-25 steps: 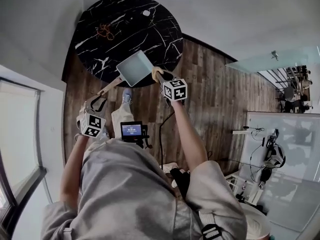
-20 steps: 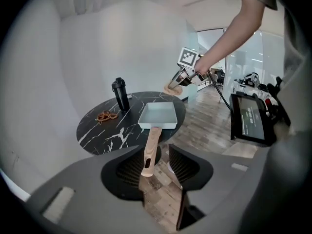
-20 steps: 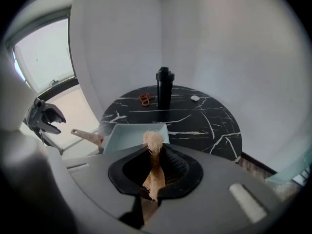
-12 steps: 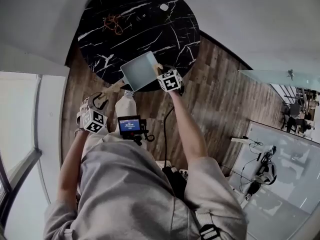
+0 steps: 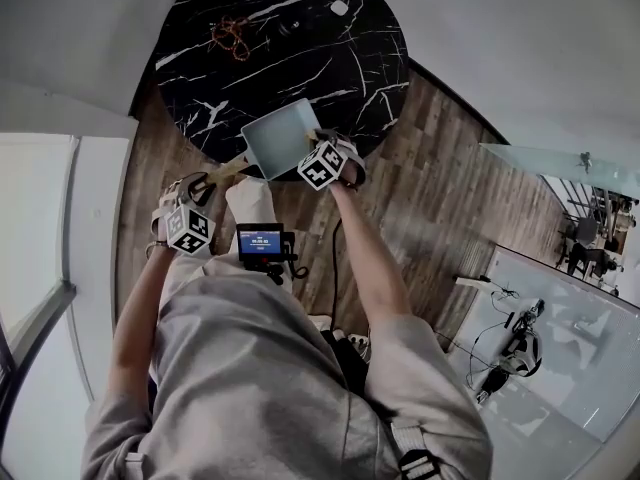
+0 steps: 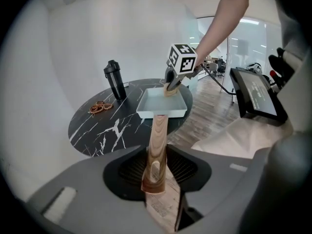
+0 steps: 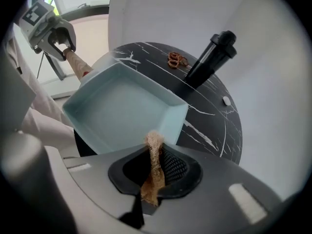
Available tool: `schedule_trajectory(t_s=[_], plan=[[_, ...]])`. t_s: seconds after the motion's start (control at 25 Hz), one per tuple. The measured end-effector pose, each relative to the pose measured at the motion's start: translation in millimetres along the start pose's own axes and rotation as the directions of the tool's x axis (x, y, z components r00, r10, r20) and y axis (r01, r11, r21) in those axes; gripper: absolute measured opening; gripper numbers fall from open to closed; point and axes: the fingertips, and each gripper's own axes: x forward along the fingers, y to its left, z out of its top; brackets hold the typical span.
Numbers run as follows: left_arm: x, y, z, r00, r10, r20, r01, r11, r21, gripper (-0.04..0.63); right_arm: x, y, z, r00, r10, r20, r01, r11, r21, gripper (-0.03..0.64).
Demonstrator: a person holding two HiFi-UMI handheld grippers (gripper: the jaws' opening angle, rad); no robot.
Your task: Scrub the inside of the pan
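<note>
**Scrubber poised at pan rim on marble table**

A round black marble table (image 5: 300,63) carries the scene, with a person in grey clothing standing over it. A pale blue square pan (image 5: 280,138) sits at the table's edge nearest the person. Its wooden handle (image 5: 228,168) juts out past that edge. No view settles whether the pan rests on the top or is held just above it.

The left gripper (image 5: 203,183) has just been closing its jaws. Its own view shows them clamped on the end of the handle. The right gripper (image 5: 328,148) hangs over the pan's near right corner. Its jaws pinch a tan fibrous scrubber (image 7: 155,172), whose tuft stands at the pan's rim. That view alone looks into the pan's bare inside.

A small screen (image 5: 262,241) is worn at the person's front, and the left gripper view catches it side-on.

A black bottle (image 6: 114,79) stands upright near the table's far edge, plain only in the two gripper views. Just beside it lies a string of orange beads (image 5: 232,36). A small white disc (image 5: 340,8) lies by the far right edge, and the left gripper view does not show it.
</note>
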Motion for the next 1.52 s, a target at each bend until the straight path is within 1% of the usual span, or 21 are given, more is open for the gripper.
schedule_trajectory(t_s=[0.08, 0.16, 0.28, 0.36, 0.44, 0.52, 0.6, 0.76, 0.92, 1.0, 1.2, 1.32, 1.4, 1.44, 1.52], plan=[[1.7, 0.2, -0.6, 1.0, 0.001, -0.001, -0.001, 1.0, 0.008, 0.129, 5.7, 3.2, 0.5, 1.0, 0.018, -0.021, -0.018, 1.0, 0.02, 0.048], [5.0, -0.2, -2.5, 1.0, -0.009, -0.011, 0.009, 1.0, 0.008, 0.135, 9.2, 5.0, 2.6, 0.997, 0.068, -0.03, -0.066, 0.994, 0.086, 0.046], [11.1, -4.3, -7.8, 0.998, -0.036, -0.046, 0.036, 0.999, 0.015, 0.158, 13.1, 11.0, 6.8, 0.985, 0.168, -0.036, -0.16, 0.974, 0.158, 0.044], [14.2, -6.7, -9.7, 0.998, -0.041, -0.056, 0.042, 0.999, 0.021, 0.158, 13.5, 15.5, 9.2, 0.973, 0.226, -0.037, -0.216, 0.958, 0.19, 0.044], [17.5, -7.0, -11.6, 0.997, -0.042, -0.067, 0.043, 0.999, 0.013, 0.153, 12.8, 17.3, 11.1, 0.964, 0.263, -0.029, -0.25, 0.942, 0.222, 0.044], [21.0, -5.6, -13.2, 0.996, -0.041, -0.081, 0.042, 0.999, 0.002, 0.132, 13.2, 18.1, 14.7, 0.961, 0.278, -0.01, -0.268, 0.934, 0.237, 0.044], [22.9, -5.0, -13.9, 0.995, -0.043, -0.094, 0.042, 0.999, -0.01, 0.127, 12.9, 22.8, 18.2, 0.956, 0.293, 0.005, -0.286, 0.928, 0.238, 0.044], [25.5, -7.0, -14.3, 0.991, -0.062, -0.117, 0.059, 0.998, -0.025, 0.124, 8.0, 38.1, 21.2, 0.946, 0.324, 0.001, -0.316, 0.922, 0.223, 0.044], [25.5, -6.8, -17.0, 0.988, -0.068, -0.137, 0.063, 0.997, -0.035, 0.126, 5.7, 60.3, 34.8, 0.929, 0.369, 0.034, -0.367, 0.906, 0.208, 0.044], [25.1, -7.7, -16.8, 0.987, -0.07, -0.142, 0.065, 0.997, -0.042, 0.126, 1.5, 72.0, 40.4, 0.919, 0.394, 0.034, -0.392, 0.899, 0.192, 0.045], [24.0, -11.0, -17.0, 0.985, -0.078, -0.156, 0.069, 0.995, -0.066, 0.126, -0.1, 91.3, 52.2, 0.91, 0.409, 0.063, -0.413, 0.891, 0.187, 0.046], [24.1, -13.1, -17.5, 0.984, -0.08, -0.162, 0.068, 0.995, -0.077, 0.126, -1.9, 106.0, 60.9, 0.892, 0.444, 0.084, -0.452, 0.87, 0.198, 0.047], [23.8, -14.1, -17.7, 0.982, -0.082, -0.167, 0.068, 0.994, -0.087, 0.127, -2.9, 115.5, 68.2, 0.876, 0.472, 0.103, -0.482, 0.844, 0.233, 0.048], [23.5, -14.9, -17.8, 0.982, -0.083, -0.17, 0.068, 0.993, -0.091, 0.127, -3.6, 118.8, 70.3, 0.871, 0.48, 0.107, -0.49, 0.834, 0.254, 0.047], [22.9, -16.3, -17.9, 0.981, -0.084, -0.175, 0.068, 0.993, -0.097, 0.127, -3.9, 120.9, 70.8, 0.87, 0.481, 0.108, -0.491, 0.824, 0.282, 0.046]])
